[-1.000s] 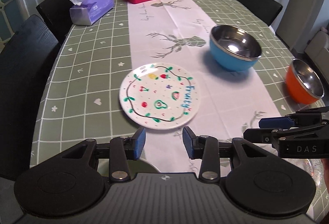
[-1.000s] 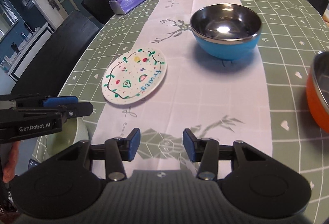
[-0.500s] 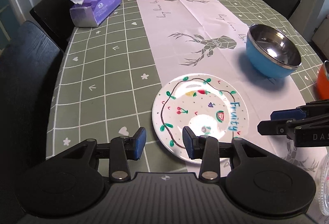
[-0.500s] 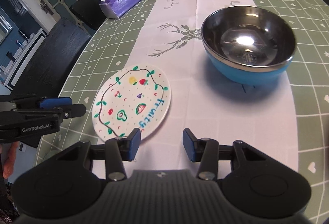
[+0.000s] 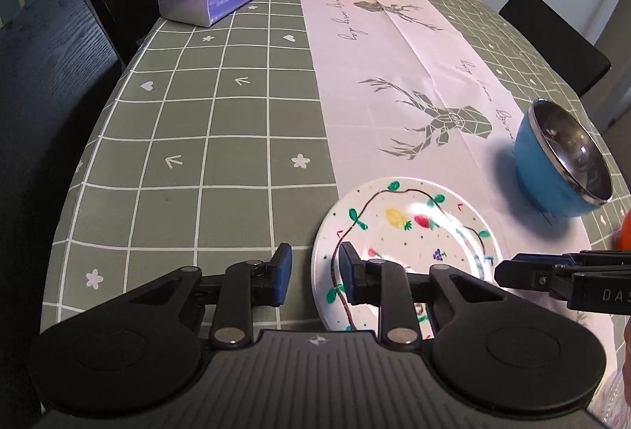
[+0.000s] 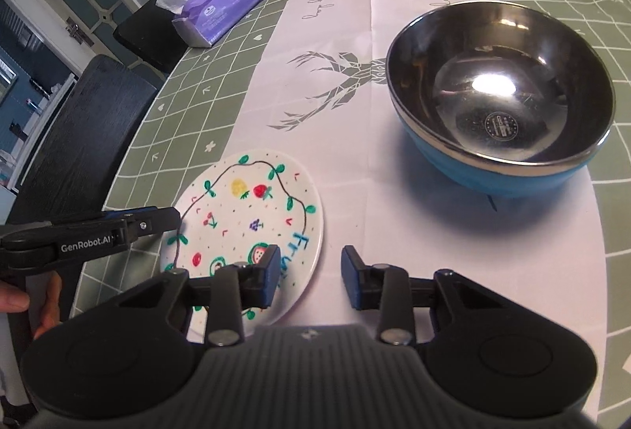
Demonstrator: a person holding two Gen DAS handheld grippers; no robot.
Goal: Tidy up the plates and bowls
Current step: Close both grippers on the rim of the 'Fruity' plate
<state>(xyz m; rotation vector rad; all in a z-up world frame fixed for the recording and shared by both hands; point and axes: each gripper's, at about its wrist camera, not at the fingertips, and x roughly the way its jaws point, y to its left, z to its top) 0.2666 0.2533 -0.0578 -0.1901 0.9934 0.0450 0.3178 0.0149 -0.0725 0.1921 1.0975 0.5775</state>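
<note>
The white round ceramic plate painted with fruit [image 5: 410,243] lies flat on the worktop [image 5: 221,137], straddling the edge of the white deer-print runner [image 5: 398,82]. The left tongs [image 5: 313,277] are parted, holding nothing, with the plate's 9 o'clock rim between the fingers. The right tongs [image 6: 309,281] gape, empty, at the plate's 4 o'clock rim. The blue steel-lined bowl [image 6: 501,101] stands apart at the plate's 2 o'clock.

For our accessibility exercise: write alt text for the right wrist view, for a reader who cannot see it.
An open right gripper hovers low over a dining table, its left finger above the near edge of a fruit-painted white plate. The left gripper reaches the plate's left rim. A blue bowl with a steel interior sits empty beyond on a white runner.
</note>
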